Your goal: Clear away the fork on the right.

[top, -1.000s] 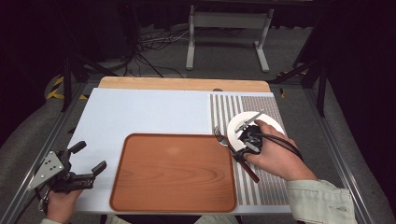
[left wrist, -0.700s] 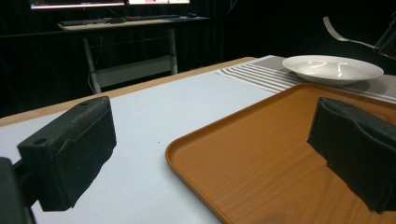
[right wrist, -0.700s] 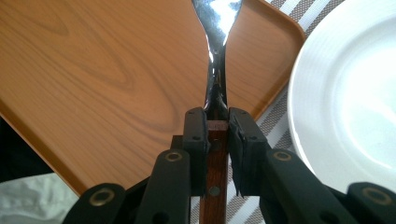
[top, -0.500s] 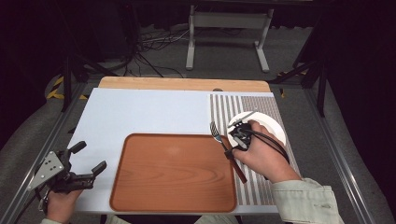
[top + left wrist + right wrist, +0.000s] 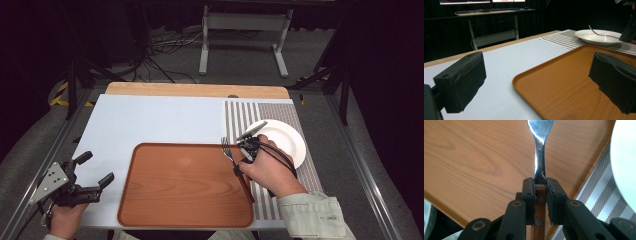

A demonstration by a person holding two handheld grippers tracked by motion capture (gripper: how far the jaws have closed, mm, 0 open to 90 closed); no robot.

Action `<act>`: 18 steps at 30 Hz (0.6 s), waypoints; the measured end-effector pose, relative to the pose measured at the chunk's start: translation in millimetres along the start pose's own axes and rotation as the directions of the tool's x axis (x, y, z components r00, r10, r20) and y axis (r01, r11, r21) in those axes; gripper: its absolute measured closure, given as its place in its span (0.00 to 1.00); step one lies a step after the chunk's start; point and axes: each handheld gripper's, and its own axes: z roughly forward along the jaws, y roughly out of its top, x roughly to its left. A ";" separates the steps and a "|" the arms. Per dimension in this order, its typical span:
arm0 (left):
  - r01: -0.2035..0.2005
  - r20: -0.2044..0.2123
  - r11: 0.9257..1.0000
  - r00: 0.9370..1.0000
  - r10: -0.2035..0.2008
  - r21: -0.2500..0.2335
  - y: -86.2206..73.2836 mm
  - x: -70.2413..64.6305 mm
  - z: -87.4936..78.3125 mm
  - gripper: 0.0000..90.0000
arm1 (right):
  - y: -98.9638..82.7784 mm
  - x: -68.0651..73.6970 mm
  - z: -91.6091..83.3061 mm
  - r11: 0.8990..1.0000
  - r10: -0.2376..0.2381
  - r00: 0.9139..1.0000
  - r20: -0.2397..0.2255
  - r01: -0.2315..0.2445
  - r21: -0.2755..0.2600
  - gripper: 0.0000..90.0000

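A: What was laid out, from the biggest thing down?

B: The tabletop (image 5: 150, 120) was covered in pale sheeting. A wood-patterned tray (image 5: 185, 185) was set against its near edge, and a striped placemat (image 5: 240, 117) was spread along its right edge. A white plate (image 5: 285, 140) was placed on the mat, just beside the tray's far right corner.

A: And the tongs?

B: The left gripper (image 5: 95, 169) was held at the near left corner of the tabletop, its jaws spread wide with nothing between them. The right gripper (image 5: 248, 150) was clamped narrowly on the fork (image 5: 226, 147), at the joint of steel neck and wooden handle.

A: What had altered in the last second?

B: The fork had been carried leftward, off the plate's side of the mat. Its tines were now seen above the tray's right edge, and in the right gripper view wood grain was seen under the fork (image 5: 539, 157). The move to the tray was judged nearly done, with only the lowering and release left. Whether the tray was touched could not be told.

A: How was the fork lined up?

B: Its long axis was run near to far, roughly along the tray's right edge and leaned slightly left. The tines were pointed at the far edge, the handle back toward the person
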 end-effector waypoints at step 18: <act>0.000 0.000 1.000 1.000 0.000 0.000 -0.1 -0.3 0.4 0.02 | 0.0 5.2 33.4 0.989 0.118 0.993 0.013 -0.119 0.094 0.87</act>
